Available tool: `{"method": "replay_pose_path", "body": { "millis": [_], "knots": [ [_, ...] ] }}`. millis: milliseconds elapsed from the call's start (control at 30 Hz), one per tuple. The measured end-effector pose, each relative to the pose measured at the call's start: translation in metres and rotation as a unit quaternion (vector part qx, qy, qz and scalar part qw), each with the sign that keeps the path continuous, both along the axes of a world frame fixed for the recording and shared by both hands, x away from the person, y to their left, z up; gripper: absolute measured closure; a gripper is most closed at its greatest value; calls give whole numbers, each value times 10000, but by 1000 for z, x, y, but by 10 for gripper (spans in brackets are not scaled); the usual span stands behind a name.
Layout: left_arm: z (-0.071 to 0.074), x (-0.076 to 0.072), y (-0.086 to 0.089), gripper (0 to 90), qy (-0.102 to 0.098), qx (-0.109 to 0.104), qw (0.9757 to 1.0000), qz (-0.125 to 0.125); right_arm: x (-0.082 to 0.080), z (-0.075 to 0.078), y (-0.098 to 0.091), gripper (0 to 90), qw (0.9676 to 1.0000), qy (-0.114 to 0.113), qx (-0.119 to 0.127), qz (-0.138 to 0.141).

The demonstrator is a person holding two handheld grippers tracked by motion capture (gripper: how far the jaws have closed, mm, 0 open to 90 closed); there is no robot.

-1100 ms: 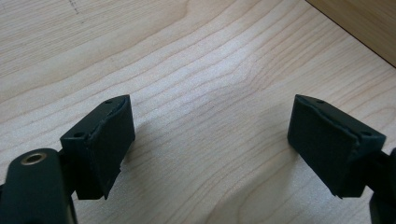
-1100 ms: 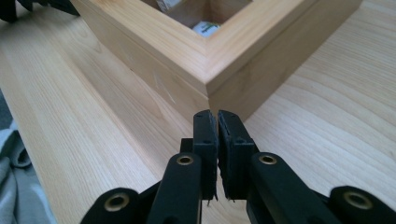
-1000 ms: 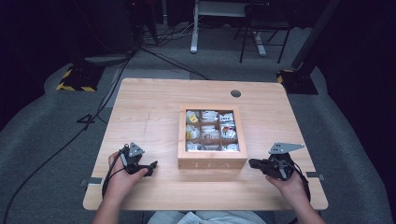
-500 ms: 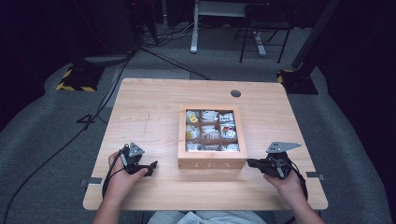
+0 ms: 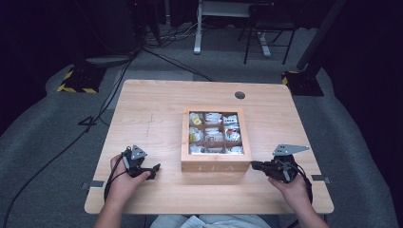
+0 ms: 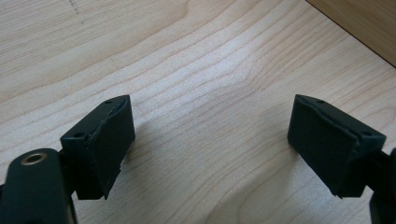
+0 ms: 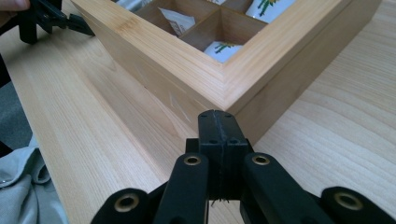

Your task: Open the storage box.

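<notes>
A wooden tea box [image 5: 216, 166] with "TEA" on its front wall stands open at the table's middle, its compartments holding tea bags [image 5: 214, 134]. My left gripper [image 5: 154, 170] rests low on the table left of the box, with its jaws wide apart. In the left gripper view the left gripper [image 6: 210, 107] has only bare wood between its pads, and the box's wall [image 6: 359, 23] crosses the top right corner. My right gripper [image 5: 254, 165] lies right of the box's front corner. In the right gripper view the right gripper [image 7: 217, 116] is shut on nothing, its tip just short of the box's corner [image 7: 224, 88].
The light wooden table [image 5: 152, 118] has a round cable hole [image 5: 240, 95] at the back right. Its front edge [image 5: 209, 211] runs close behind both hands. Grey carpet, cables and chair legs lie beyond the table. The left gripper [image 7: 51, 18] appears far off in the right gripper view.
</notes>
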State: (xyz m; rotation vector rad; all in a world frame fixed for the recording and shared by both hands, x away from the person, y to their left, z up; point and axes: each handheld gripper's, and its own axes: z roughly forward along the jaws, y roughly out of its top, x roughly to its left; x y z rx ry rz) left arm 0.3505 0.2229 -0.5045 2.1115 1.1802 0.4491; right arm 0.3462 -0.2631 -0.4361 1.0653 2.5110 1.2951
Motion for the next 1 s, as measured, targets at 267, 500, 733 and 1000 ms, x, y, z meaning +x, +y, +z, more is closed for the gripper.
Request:
{"method": "replay_pose_path", "body": {
  "millis": [267, 500, 733, 1000],
  "knots": [
    [0, 0, 0, 154, -1, -1, 10000, -1, 2, -5, -4, 898, 9996, 44, -244, -101],
    [0, 0, 0, 154, 0, -2, 10000, -1, 4, -5, 1, 898, 9996, 37, -277, -40],
    [0, 0, 0, 154, 12, 6, 10000, -8, 4, -3, 1, 900, 9999, 38, -140, -37],
    [0, 0, 0, 154, 12, 6, 10000, -7, 4, 2, 0, 900, 10000, -25, 9, -52]
  ]
}}
